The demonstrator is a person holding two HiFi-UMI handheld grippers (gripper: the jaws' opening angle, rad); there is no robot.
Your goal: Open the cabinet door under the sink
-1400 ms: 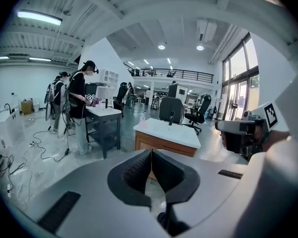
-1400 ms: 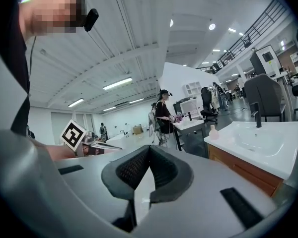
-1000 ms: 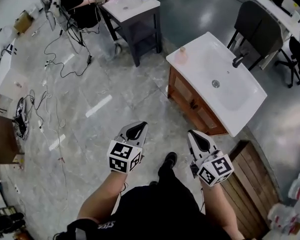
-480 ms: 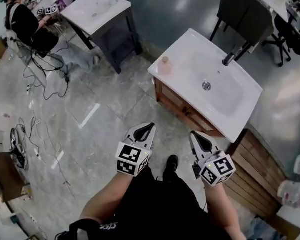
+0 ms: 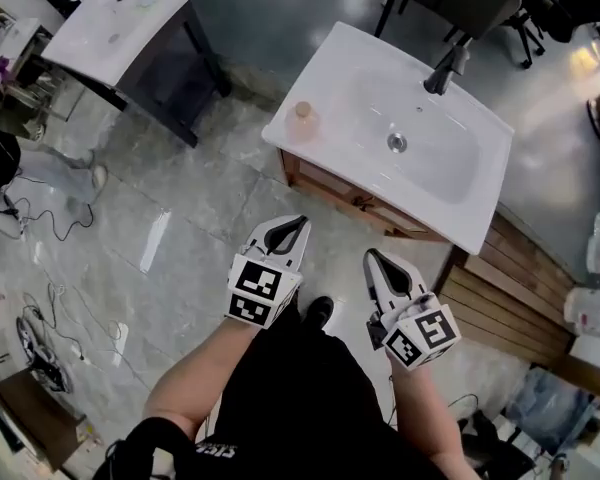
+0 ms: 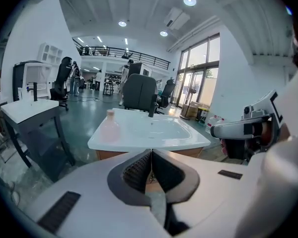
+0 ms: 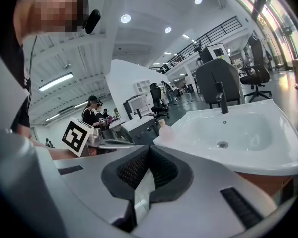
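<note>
Left gripper: jaws pressed together, nothing between them, held over the grey floor.
Right gripper: jaws also together and empty, just beside the left.
Cabinet door: wooden, closed, ahead of both tips, untouched.
Sink: white, directly above the door.
Bottle: pale pink, on the sink corner beyond the left gripper.

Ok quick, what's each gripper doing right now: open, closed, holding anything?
Left gripper: closed, nothing between its jaws.
Right gripper: closed, nothing between its jaws.
</note>
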